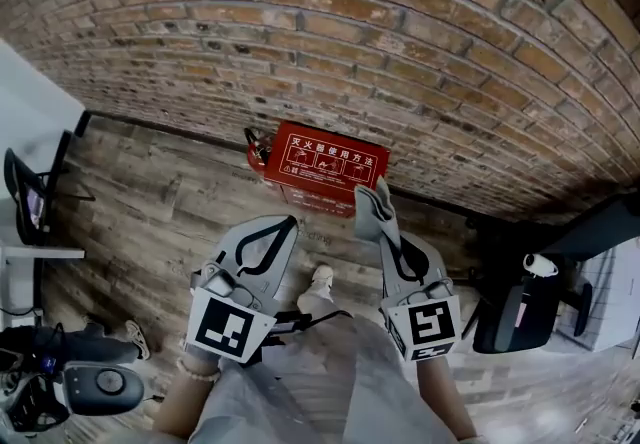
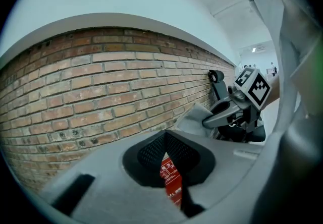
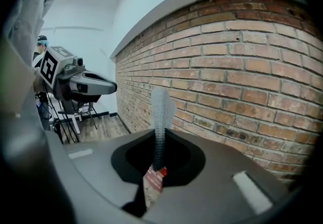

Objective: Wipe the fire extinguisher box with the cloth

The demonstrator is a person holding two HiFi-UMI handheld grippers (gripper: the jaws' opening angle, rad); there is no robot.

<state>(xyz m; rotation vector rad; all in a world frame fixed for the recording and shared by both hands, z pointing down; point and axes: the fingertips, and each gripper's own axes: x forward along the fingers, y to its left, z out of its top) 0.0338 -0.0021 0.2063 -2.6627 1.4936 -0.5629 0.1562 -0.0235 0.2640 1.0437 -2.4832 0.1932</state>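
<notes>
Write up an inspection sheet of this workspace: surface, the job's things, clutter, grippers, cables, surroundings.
Surface: wood-plank floor running up to the wall.
Job's things: red fire extinguisher box on the floor against the wall; grey cloth standing upright, clamped in the right gripper.
Clutter: black office chair at the right; a dark chair and a grey device at the left.
Grippers: left gripper shut, nothing between its jaws; right gripper shut on the cloth. Both are aimed at the box.
Cables: nothing seen.
Surroundings: brick wall behind the box.
</notes>
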